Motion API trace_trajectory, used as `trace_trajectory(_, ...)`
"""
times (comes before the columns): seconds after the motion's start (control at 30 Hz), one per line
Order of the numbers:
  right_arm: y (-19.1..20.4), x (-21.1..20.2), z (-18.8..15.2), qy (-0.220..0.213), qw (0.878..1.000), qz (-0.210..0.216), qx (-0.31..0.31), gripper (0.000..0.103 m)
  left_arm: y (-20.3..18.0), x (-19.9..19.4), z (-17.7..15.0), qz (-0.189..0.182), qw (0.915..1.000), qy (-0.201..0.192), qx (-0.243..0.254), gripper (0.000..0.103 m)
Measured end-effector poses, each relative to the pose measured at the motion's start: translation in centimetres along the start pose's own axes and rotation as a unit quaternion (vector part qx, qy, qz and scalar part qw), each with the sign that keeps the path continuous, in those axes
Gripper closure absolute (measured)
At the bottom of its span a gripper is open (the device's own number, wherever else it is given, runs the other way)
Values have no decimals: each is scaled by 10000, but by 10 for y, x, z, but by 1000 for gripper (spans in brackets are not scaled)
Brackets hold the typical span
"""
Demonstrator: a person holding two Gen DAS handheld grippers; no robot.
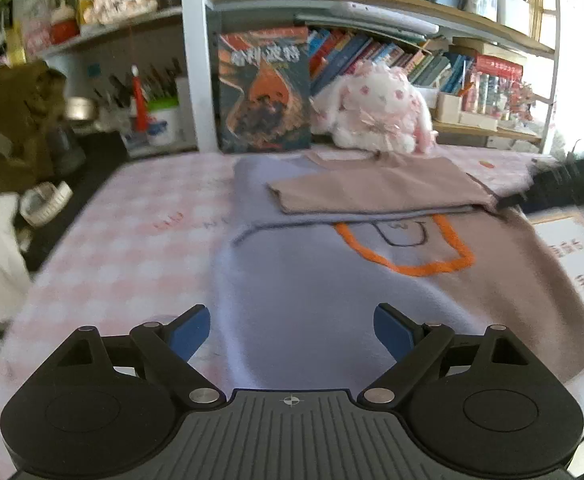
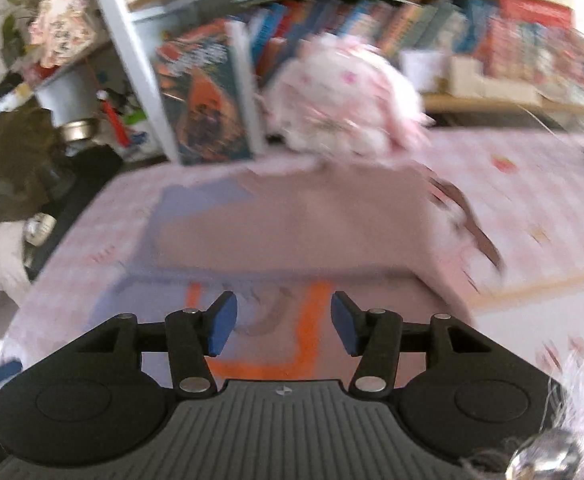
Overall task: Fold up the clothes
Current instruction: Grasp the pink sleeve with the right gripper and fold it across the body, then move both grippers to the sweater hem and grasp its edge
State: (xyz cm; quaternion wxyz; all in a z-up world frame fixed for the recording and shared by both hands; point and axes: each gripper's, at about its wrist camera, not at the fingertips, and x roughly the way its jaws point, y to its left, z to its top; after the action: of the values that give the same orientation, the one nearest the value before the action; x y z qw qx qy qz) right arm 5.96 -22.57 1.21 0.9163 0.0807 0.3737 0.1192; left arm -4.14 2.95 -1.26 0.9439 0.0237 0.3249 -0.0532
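My left hand-held gripper [image 1: 292, 336] is spread wide, blue pads [image 1: 190, 334] far apart and gripping nothing; it hovers over the near edge of the sweater [image 1: 311, 280], and I cannot tell whether the pads brush the cloth. The sweater lies flat on the desk [image 1: 132, 232] with its pink checked cover, lavender on one side, beige toward 3 o'clock, with an orange outlined motif [image 1: 407, 260] near its middle. One beige sleeve [image 1: 371, 192] is folded across the body at 12 o'clock from my left wrist view. My right hand-held gripper [image 2: 284, 322] is released too, jaws somewhat less wide, empty, poised above the orange motif in a heavily blurred picture. In the left wrist view it appears as a dark smear at 3 o'clock, by the sleeve's cuff end. A plush rabbit [image 1: 375, 112] and an upright book [image 1: 264, 92] sit beyond the sweater at 12 o'clock.
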Motion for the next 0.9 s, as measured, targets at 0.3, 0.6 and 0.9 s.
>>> trace_trajectory(0.3, -44, -53, -75, 194, 9961, -866, 37, 53, -33, -3, -1, -187, 9995, 182, -203, 12)
trace_trajectory(0.6, -59, -88, -94, 178, 9981, -591, -90, 47, -71, -13, -8, -317, 9972, 466, -489, 12)
trace_trajectory(0.9, -71, -103, -120, 387, 9987, -192, -257, 47, -88, -33, -28, 498, 9917, 959, -691, 12)
